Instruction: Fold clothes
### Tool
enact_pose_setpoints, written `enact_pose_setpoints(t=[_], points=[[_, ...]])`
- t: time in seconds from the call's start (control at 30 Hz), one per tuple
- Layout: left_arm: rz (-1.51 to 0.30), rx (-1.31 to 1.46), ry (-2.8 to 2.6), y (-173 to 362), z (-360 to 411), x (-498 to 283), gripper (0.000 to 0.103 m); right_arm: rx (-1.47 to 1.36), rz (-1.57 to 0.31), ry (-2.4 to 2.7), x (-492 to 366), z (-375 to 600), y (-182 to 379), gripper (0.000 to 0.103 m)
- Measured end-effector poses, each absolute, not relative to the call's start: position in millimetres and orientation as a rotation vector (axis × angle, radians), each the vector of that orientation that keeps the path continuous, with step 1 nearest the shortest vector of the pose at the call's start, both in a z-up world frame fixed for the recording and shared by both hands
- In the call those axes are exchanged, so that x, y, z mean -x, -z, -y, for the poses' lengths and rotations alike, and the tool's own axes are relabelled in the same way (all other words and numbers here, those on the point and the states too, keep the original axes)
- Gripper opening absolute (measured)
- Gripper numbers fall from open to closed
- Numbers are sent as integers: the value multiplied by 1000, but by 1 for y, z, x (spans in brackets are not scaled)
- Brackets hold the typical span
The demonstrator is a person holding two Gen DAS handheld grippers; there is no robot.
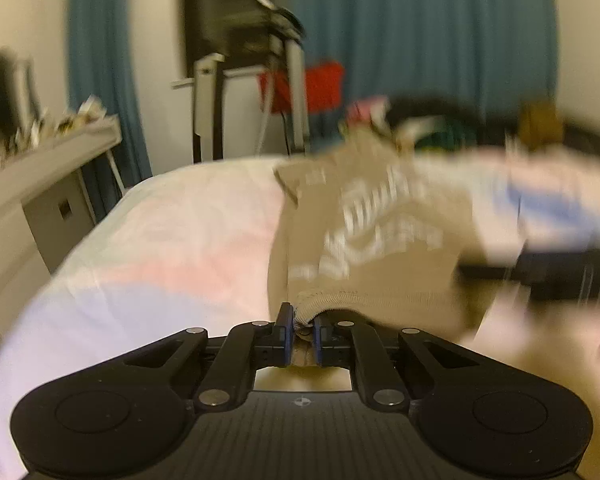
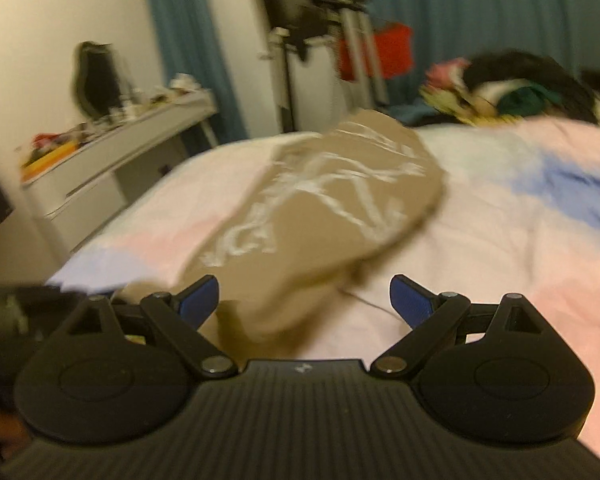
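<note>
A tan T-shirt [image 1: 372, 240] with white lettering hangs above the bed [image 1: 172, 232]. My left gripper [image 1: 302, 322] is shut on its ribbed collar edge and holds it up. In the right wrist view the same tan T-shirt [image 2: 312, 216] stretches over the bed [image 2: 500, 248], blurred by motion. My right gripper [image 2: 304, 300] is open, its blue pads wide apart, with the shirt's near end hanging between and in front of them, not gripped.
A pile of other clothes [image 2: 520, 88] lies at the far side of the bed. A white desk [image 2: 112, 160] with clutter stands left. A tripod [image 2: 356, 40] and blue curtains [image 1: 420, 40] are behind the bed.
</note>
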State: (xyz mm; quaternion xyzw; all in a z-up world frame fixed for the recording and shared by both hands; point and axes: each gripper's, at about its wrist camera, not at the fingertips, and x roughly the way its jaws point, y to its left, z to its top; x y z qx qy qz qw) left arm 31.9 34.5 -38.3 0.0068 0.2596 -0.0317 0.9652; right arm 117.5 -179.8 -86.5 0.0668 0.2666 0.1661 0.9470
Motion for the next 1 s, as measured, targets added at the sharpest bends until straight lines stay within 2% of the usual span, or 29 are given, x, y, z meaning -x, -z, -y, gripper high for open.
enact_pose_setpoints(t=[0.13,0.4,0.7,1.0], points=[[-455,121,64,21,-52,-27,10,-49,-496,-359,-118,158,90,94],[-471,167,86,21,-56,-27,9,125,-400,-399,-120,114,97,94],[-441,104,189,37,-23,-32,7,-401,-424,-246,-160,200,87,94],[-324,139,211,20,-19,-16,7,-369,-557,-132,-174,222,105,94]])
